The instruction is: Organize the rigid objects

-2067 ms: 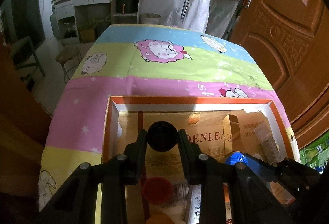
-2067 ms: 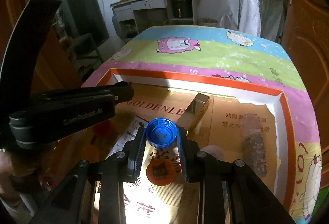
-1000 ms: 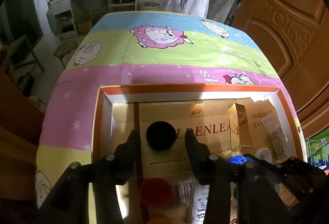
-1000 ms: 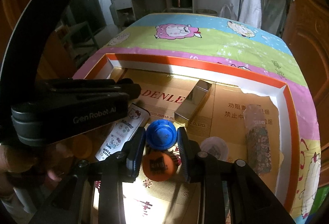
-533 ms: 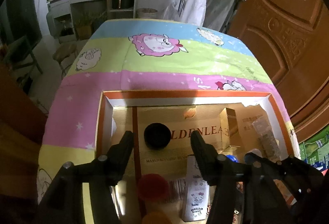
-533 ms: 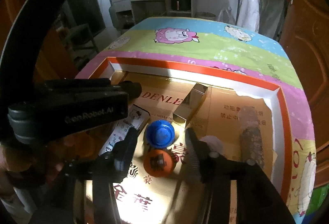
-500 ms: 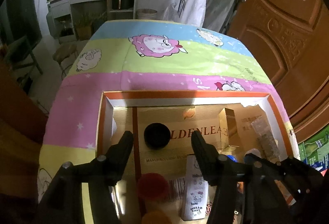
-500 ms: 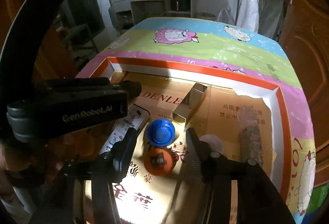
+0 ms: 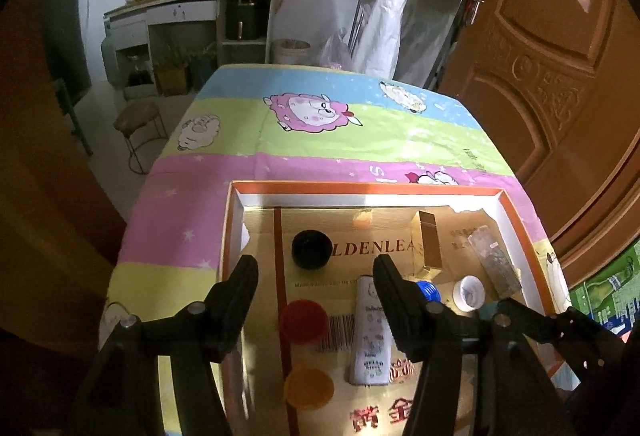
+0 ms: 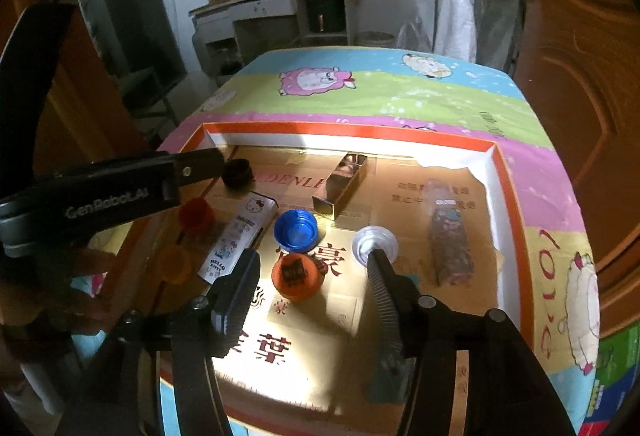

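Around our orange-rimmed box (image 9: 400,189) lies a striped cartoon-sheep tablecloth (image 9: 320,140), with a wooden door (image 9: 560,76) at the right. Both grippers slant down over the box. Our left gripper (image 9: 312,264) and right gripper (image 10: 312,260), jaws just opened wide, hold nothing. The black cap (image 9: 311,249) sits near the box's far-left corner; the blue cap (image 10: 295,230) and orange cap (image 10: 297,276) sit mid-box.

Left tongs (image 9: 314,266): jaws spread wide, just been opening, nothing gripped, angled steeply down. Right tongs (image 10: 314,266): jaws apart, also just been opening, nothing pressed between pads, same downward tilt. Left sits beside right.
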